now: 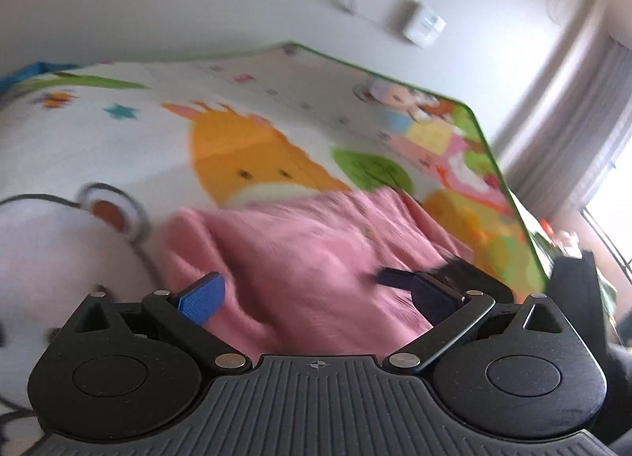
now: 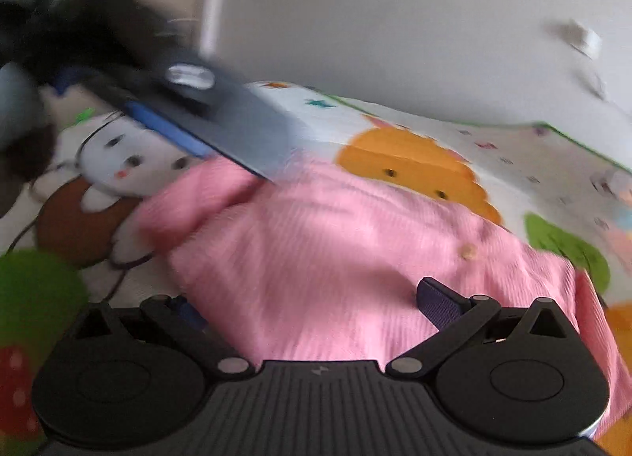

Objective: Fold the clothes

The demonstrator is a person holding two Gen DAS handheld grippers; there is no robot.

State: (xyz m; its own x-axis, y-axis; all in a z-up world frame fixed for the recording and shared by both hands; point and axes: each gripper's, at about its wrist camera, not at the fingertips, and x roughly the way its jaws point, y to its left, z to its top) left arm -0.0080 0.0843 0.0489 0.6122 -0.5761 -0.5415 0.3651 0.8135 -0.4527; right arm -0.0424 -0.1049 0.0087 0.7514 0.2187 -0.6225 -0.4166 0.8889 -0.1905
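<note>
Pink ribbed garment, soft, light and floppy, lies rumpled on the cartoon play mat, best pinched at an edge near 3 o'clock, under the left gripper and right gripper, both with fingers spread, holding nothing.

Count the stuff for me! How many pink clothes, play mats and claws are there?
Pink clothes: 1
Play mats: 1
Claws: 2, left claw and right claw
Total: 4
</note>
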